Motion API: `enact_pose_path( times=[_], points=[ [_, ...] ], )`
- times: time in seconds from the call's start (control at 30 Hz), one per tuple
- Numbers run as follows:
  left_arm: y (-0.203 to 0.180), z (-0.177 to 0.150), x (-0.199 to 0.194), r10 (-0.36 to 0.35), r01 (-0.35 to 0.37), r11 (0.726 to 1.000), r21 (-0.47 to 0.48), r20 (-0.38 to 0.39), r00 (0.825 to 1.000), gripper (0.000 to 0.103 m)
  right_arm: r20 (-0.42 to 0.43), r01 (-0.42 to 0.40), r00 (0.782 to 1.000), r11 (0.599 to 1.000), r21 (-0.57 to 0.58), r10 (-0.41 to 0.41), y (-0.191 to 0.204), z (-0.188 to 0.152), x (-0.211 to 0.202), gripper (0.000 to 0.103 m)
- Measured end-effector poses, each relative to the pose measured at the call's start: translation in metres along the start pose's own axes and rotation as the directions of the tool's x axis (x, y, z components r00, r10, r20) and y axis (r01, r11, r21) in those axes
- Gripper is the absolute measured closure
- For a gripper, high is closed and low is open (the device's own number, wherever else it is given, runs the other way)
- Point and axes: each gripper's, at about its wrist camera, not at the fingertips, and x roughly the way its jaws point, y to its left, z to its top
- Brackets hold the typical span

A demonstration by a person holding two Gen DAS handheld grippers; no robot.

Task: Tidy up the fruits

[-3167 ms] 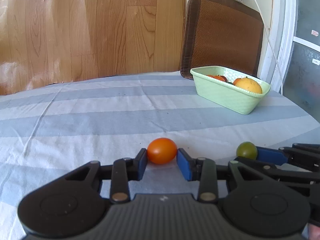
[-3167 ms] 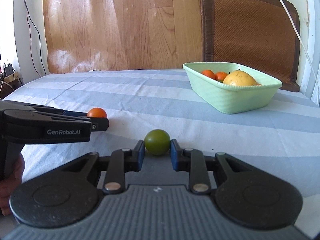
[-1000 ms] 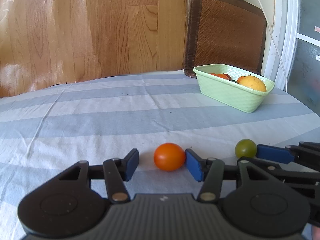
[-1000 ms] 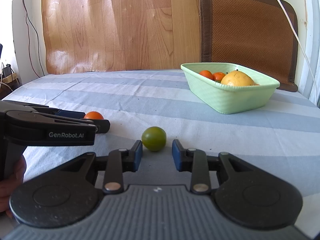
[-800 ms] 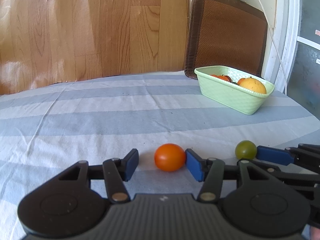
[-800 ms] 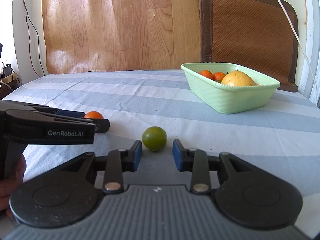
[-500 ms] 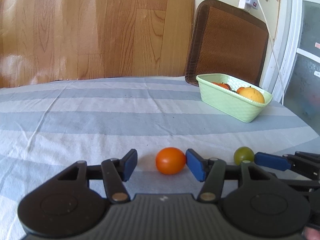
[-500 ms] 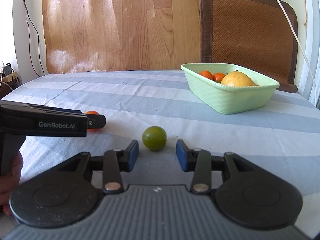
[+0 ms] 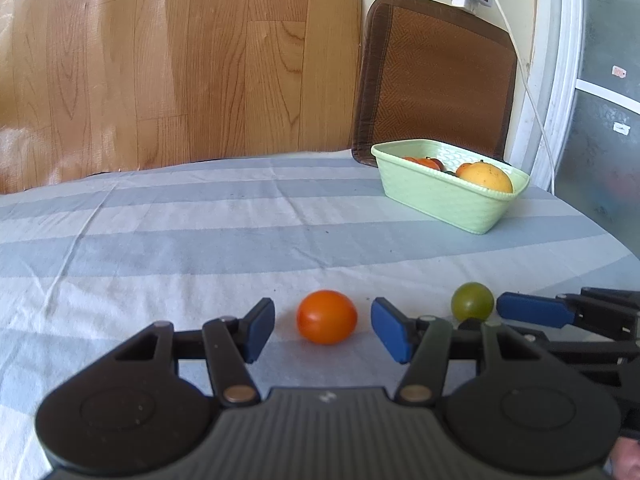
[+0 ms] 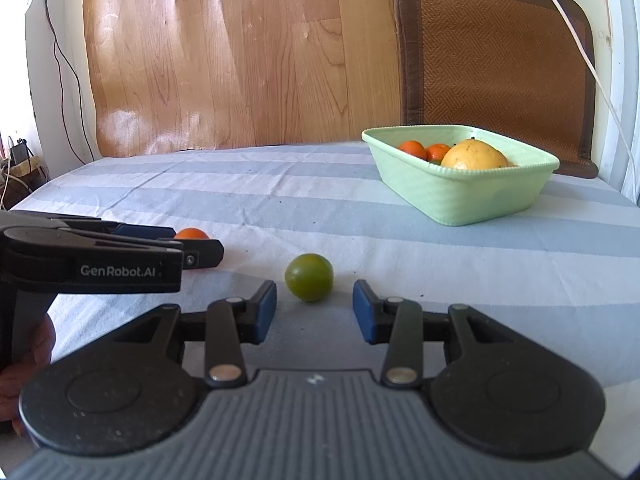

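We hold our left gripper point(image 9: 323, 330) parted around a small round orange tomato point(image 9: 326, 317), pads clear of it on both sides. Our right gripper point(image 10: 314, 309), its jaws just opened, flanks a small round green tomato point(image 10: 309, 277) lying free on the blue-and-white striped tablecloth point(image 10: 320, 204). Farther off, a pale green plastic basket point(image 10: 460, 194) holds a large yellow-orange citrus point(image 10: 474, 156) and small orange fruits point(image 10: 425, 150).
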Motion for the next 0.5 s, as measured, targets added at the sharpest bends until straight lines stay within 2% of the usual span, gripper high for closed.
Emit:
enact_pose_path(
  times=[0.5],
  points=[
    [0.0027, -0.0016, -0.0003, -0.068, 0.068, 0.998, -0.006, -0.014, 0.998, 0.048, -0.013, 0.015, 1.0, 0.999, -0.038, -0.016, 0.0036, 0.0004, 0.0028, 0.055]
  ],
)
